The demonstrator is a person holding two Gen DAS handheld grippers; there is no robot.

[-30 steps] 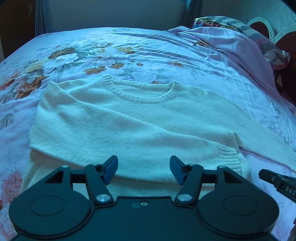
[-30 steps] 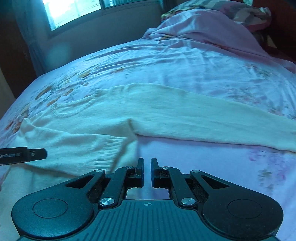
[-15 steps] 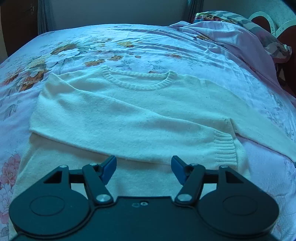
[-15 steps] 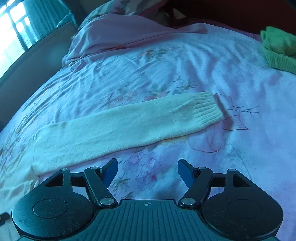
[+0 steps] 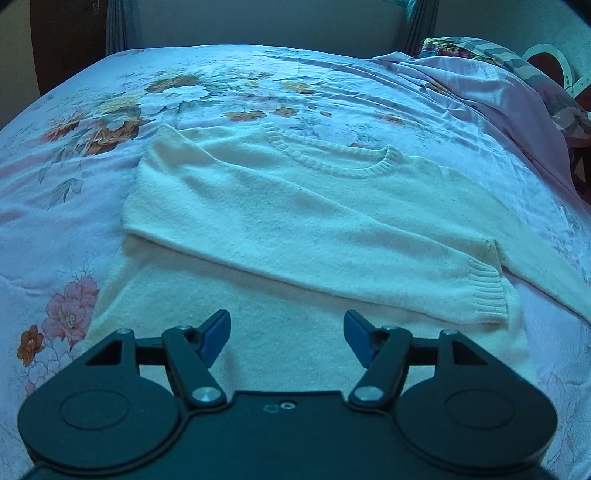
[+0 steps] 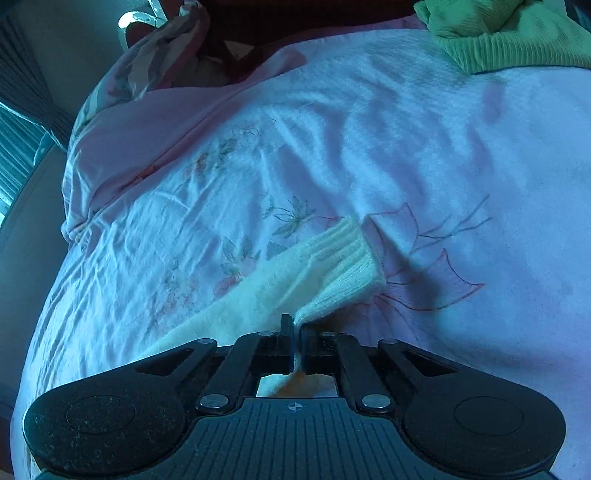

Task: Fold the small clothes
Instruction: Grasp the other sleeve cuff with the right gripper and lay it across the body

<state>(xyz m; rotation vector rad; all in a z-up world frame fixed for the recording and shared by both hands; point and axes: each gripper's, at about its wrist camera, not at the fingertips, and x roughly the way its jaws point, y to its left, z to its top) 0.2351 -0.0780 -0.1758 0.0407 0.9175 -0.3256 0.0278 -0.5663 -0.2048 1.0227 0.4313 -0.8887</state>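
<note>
The cream sweater lies flat on the floral bedsheet, neckline at 12 o'clock in the left wrist view. One sleeve is folded across the chest, and its ribbed cuff rests at 3 o'clock on the body of the garment.

Left gripper: jaws spread, blue pads apart above the lower body panel of the sweater, nothing between them.

Right gripper: jaws pressed together, having just closed, and pinching the edge of the other sleeve just beside its ribbed cuff. The cuff stands raised off the sheet at 1 o'clock from the fingertips; the sleeve runs away toward 8 o'clock.

A green garment lies at 1 o'clock at the far edge of the right wrist view, well apart from the sleeve. A pink blanket is bunched at 2 o'clock in the left wrist view
</note>
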